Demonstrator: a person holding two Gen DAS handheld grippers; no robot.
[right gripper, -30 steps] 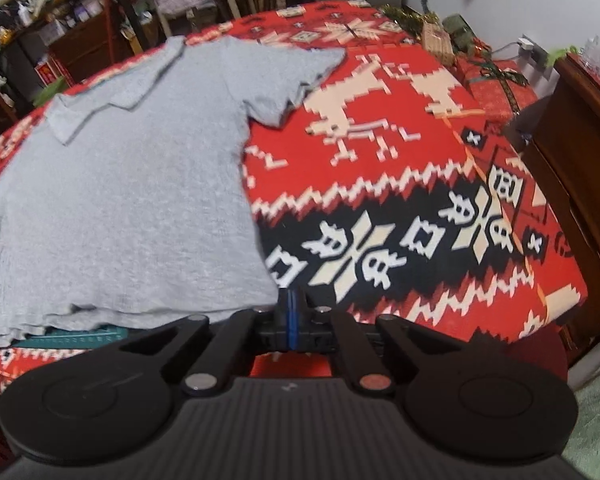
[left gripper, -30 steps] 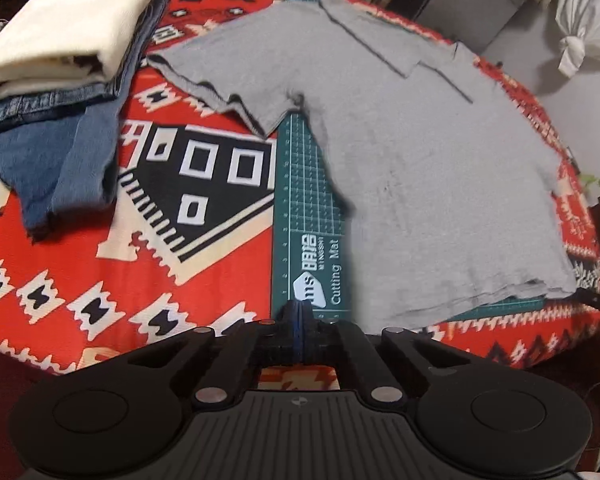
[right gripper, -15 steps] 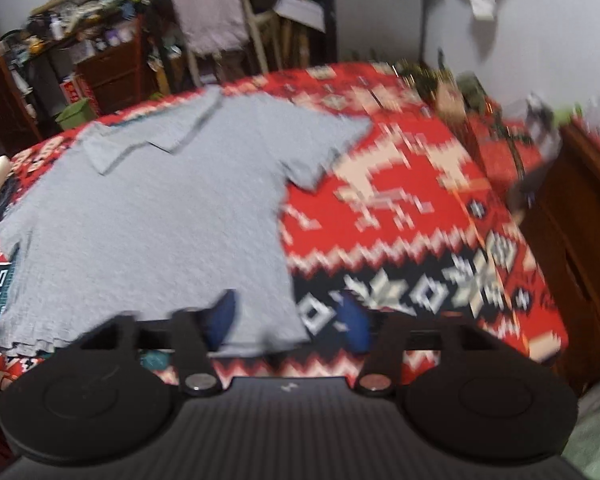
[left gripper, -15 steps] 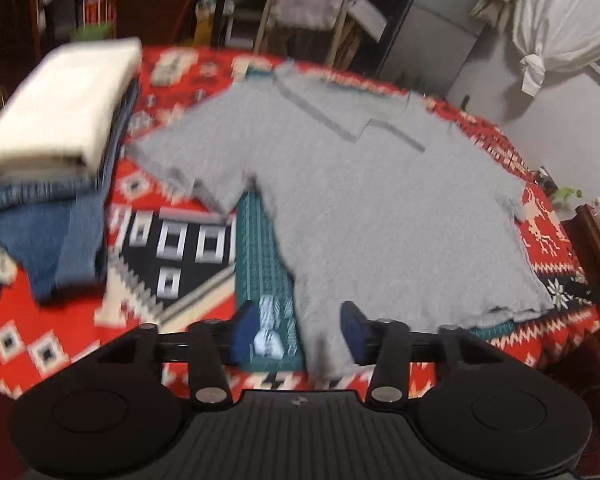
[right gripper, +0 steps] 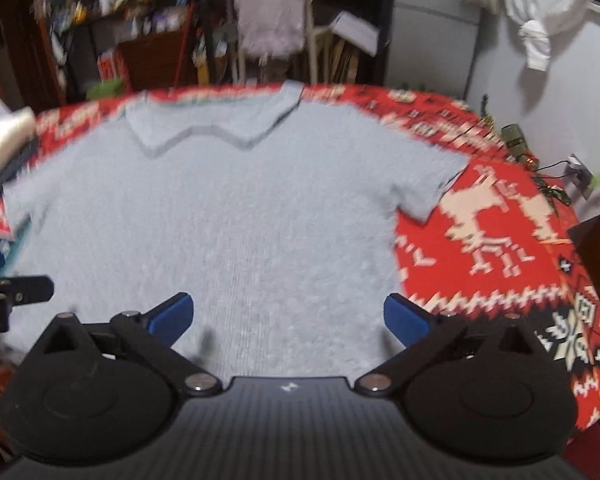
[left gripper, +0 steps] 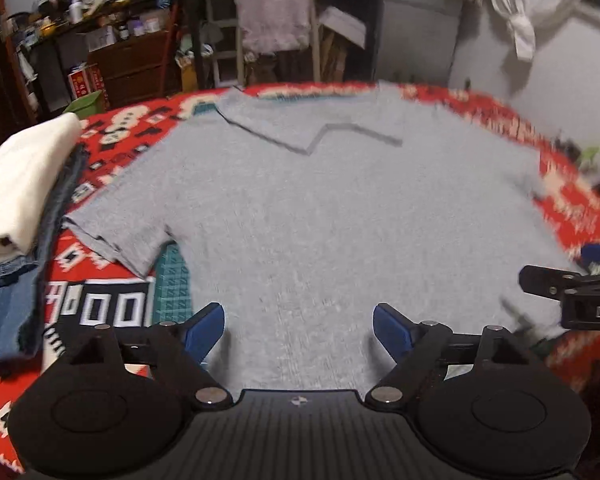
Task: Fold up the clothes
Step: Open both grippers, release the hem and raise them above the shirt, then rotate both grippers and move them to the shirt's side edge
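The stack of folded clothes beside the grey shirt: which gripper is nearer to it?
Left. The left gripper hovers over the grey shirt hem, close to the stack. The right gripper is further along the hem, the stack distant.

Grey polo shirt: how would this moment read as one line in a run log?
grey polo shirt: flat, unfolded | left gripper: jaws open, empty | right gripper: jaws open, empty | folded stack: beside shirt

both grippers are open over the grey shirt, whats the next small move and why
Probably lower both grippers to the shirt's near hem and close on it, one toward each side. The grey polo shirt lies spread flat, collar away, not yet folded. The left gripper and right gripper hang above its lower part with jaws wide and nothing between them, so a grasp comes before any fold.
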